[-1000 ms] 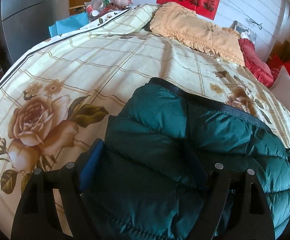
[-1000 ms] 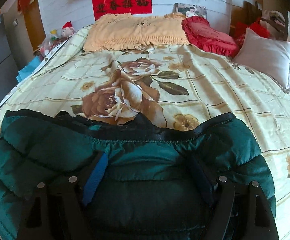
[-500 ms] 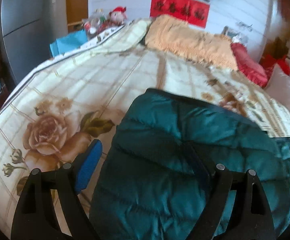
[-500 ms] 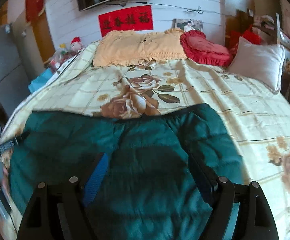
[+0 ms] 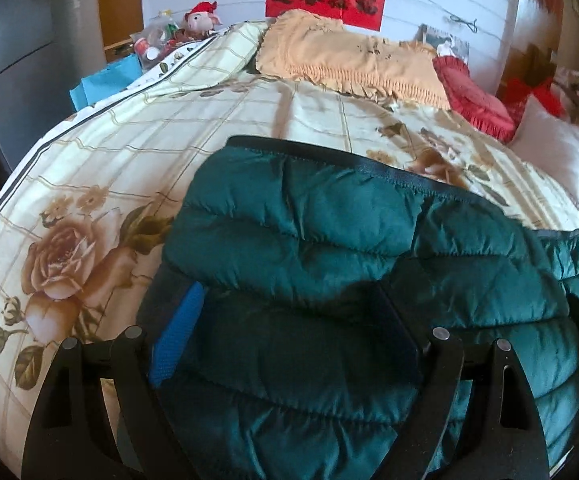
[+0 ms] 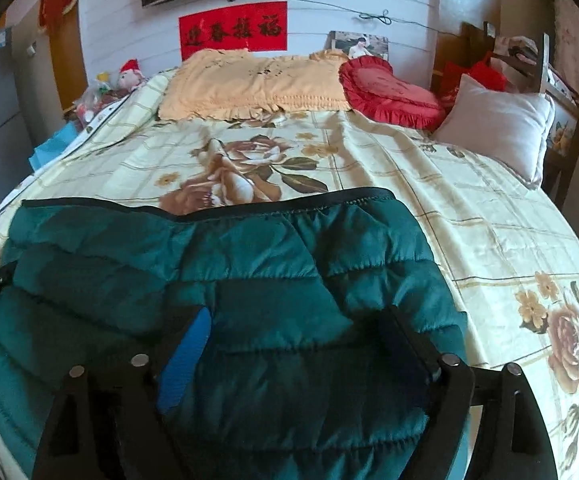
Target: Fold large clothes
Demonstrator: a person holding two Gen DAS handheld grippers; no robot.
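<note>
Bed [image 5: 137, 152]: green jacket [image 5: 309, 232] is laid down again, flatter.
Left gripper [image 5: 289, 332]: held wide, nothing gripped.
Right gripper [image 6: 297, 344]: likewise.
Fold: judged released.

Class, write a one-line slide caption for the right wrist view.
Right gripper open over a green puffer jacket spread on a rose-print bedspread.

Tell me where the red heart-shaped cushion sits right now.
The red heart-shaped cushion lies at the head of the bed, right of centre in the right wrist view, between the long orange pillow and the white pillow.
</note>
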